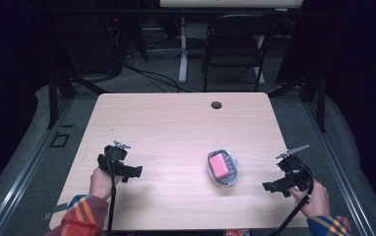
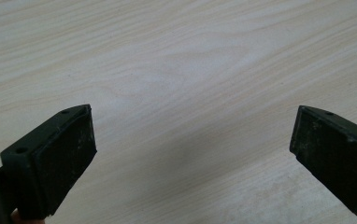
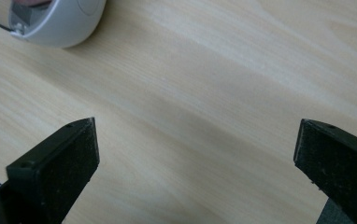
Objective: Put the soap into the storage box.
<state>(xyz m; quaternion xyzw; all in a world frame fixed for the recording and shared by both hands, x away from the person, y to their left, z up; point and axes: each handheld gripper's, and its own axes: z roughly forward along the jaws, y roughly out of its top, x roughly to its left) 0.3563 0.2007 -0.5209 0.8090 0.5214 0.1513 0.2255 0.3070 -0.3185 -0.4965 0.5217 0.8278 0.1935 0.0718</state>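
Observation:
A pink bar of soap (image 1: 219,165) lies in a grey soap dish (image 1: 224,181) right of the table's middle. The dish's rounded grey wall (image 3: 60,23) reaches into the top left of the right gripper view. My left gripper (image 1: 133,173) is held low over the table's left part, well left of the dish, jaws wide apart over bare wood (image 2: 193,123). My right gripper (image 1: 273,187) hangs near the table's right edge, right of the dish, open, with nothing between its jaws (image 3: 195,140).
The light wooden table (image 1: 176,123) has a round cable hole (image 1: 216,104) near its far edge. Behind the table stand a dark folding chair (image 1: 235,44) and a white desk leg (image 1: 182,54). Grey floor surrounds the table.

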